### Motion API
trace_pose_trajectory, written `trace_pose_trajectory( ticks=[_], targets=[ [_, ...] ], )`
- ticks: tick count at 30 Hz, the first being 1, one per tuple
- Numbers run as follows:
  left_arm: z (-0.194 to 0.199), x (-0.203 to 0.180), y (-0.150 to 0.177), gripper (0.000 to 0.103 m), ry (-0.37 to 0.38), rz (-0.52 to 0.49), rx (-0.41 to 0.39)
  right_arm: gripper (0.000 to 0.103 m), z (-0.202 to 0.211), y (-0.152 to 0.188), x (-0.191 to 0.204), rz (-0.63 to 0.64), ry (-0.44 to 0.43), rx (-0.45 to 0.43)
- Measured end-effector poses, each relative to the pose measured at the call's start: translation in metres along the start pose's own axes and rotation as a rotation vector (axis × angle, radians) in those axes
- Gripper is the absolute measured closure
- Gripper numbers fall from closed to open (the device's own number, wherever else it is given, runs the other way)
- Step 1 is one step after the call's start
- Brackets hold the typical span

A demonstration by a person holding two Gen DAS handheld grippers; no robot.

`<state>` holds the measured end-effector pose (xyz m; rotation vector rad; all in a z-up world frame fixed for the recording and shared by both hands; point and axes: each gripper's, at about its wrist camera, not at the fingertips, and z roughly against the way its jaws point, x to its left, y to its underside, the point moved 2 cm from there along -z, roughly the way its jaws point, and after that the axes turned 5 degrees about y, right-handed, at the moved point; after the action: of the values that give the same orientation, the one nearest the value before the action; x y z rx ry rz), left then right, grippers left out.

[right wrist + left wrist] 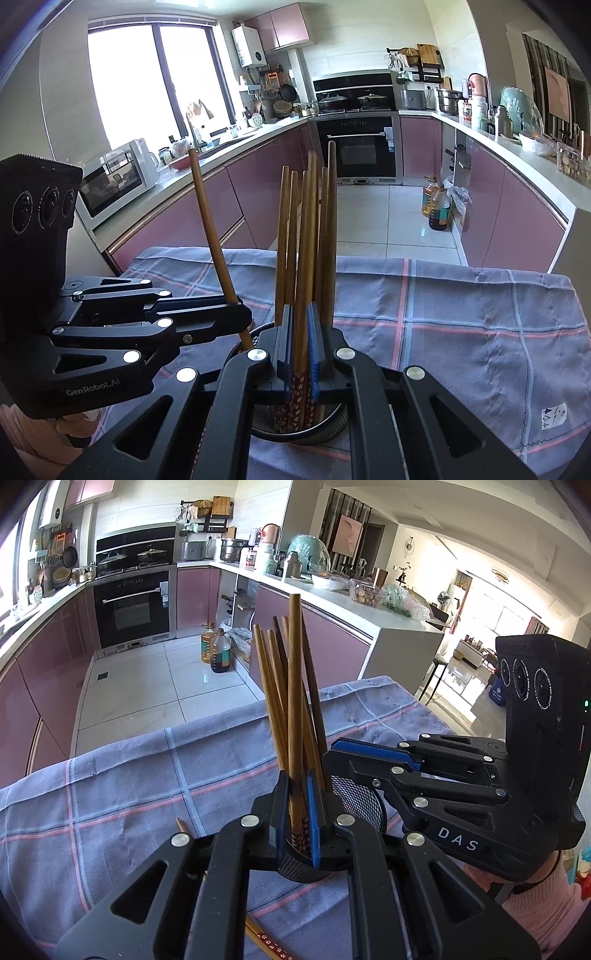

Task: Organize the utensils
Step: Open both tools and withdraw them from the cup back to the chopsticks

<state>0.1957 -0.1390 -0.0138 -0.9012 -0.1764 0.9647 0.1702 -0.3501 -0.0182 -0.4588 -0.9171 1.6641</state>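
A black mesh holder (360, 799) (328, 430) stands on the checked cloth with several brown chopsticks (286, 236) upright in it. My left gripper (297, 812) is shut on one chopstick (294, 686), whose patterned lower end sits inside the holder. In the right wrist view that chopstick (208, 229) leans left, pinched in the left gripper (242, 314). My right gripper (300, 339) is shut on another chopstick (306, 251) among the bunch, its tip down in the holder. From the left wrist view the right gripper (332, 755) reaches in from the right, just over the holder's rim.
Two loose chopsticks (266, 941) lie on the blue-grey cloth (129, 794) under the left gripper. The cloth's far edge (406, 260) drops to a tiled kitchen floor. A hand in a pink sleeve (546, 897) holds the right gripper.
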Motion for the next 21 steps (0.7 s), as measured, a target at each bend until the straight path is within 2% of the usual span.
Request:
trace_pose_trajectory(
  ticks=[2, 5, 8, 14, 21],
  targets=[
    [0.002, 0.0, 0.002, 0.093, -0.007, -0.005, -0.007, 0.095, 0.001, 0.001, -0.001, -0.004, -0.004, -0.001],
    [0.006, 0.0, 0.005, 0.083, -0.016, -0.007, -0.02, 0.095, 0.004, 0.003, -0.001, -0.011, -0.012, -0.01],
    [0.012, -0.001, 0.011, 0.081, -0.027, -0.014, -0.038, 0.094, 0.009, 0.007, 0.0, -0.013, -0.024, -0.024],
    [0.037, 0.001, 0.028, 0.077, -0.04, -0.016, -0.094, 0.084, 0.032, 0.015, 0.008, -0.01, -0.066, -0.072],
    [0.077, 0.017, 0.062, 0.057, -0.101, 0.018, -0.17, 0.069, 0.055, 0.036, 0.036, 0.06, -0.153, -0.088]
  ],
)
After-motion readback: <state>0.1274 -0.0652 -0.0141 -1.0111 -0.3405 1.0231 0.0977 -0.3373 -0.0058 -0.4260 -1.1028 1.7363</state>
